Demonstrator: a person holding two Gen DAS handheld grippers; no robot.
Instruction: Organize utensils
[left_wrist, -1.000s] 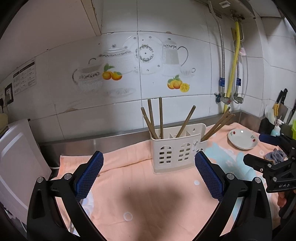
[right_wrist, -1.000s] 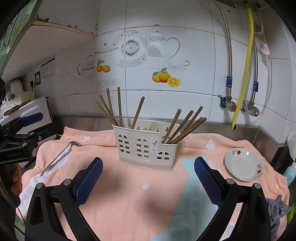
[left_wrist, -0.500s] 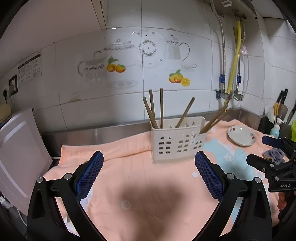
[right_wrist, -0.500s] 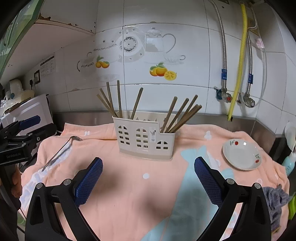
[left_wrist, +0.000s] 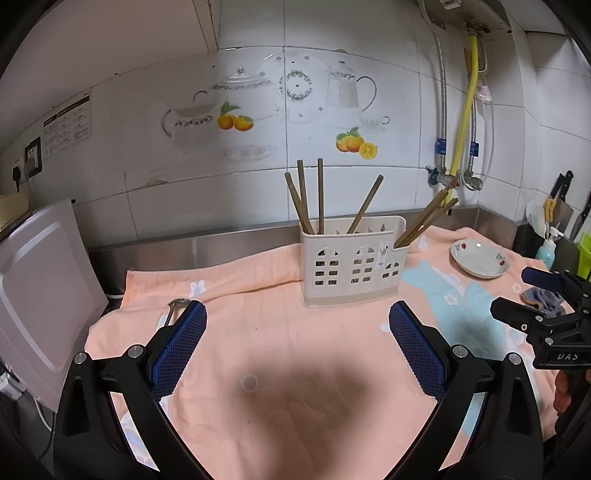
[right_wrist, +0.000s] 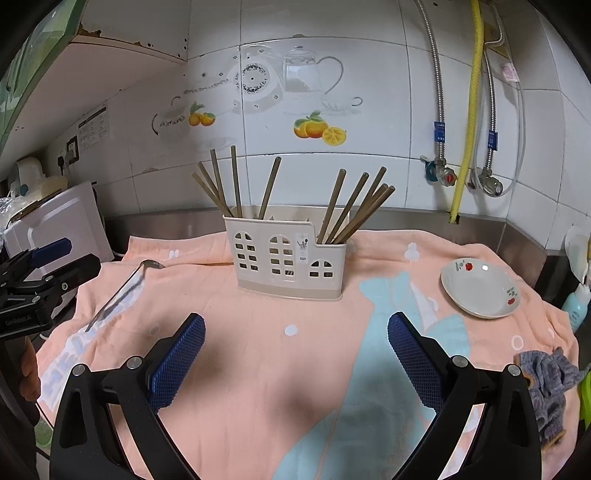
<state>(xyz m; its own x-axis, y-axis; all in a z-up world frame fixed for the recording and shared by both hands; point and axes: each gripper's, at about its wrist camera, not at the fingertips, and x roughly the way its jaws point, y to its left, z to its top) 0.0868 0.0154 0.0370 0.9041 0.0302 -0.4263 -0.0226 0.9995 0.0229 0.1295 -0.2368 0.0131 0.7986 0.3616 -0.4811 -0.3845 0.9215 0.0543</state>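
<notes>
Steel spoon flat on pink towel, far left of the utensil caddy, handle running near-left; nearer left claw. Both claws released, right claw included.

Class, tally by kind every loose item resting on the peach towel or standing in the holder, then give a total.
Chopsticks: 9
Metal spoon: 1
Utensil holder: 1
Small white dish: 1
Grey cloth: 1
Total: 13
</notes>
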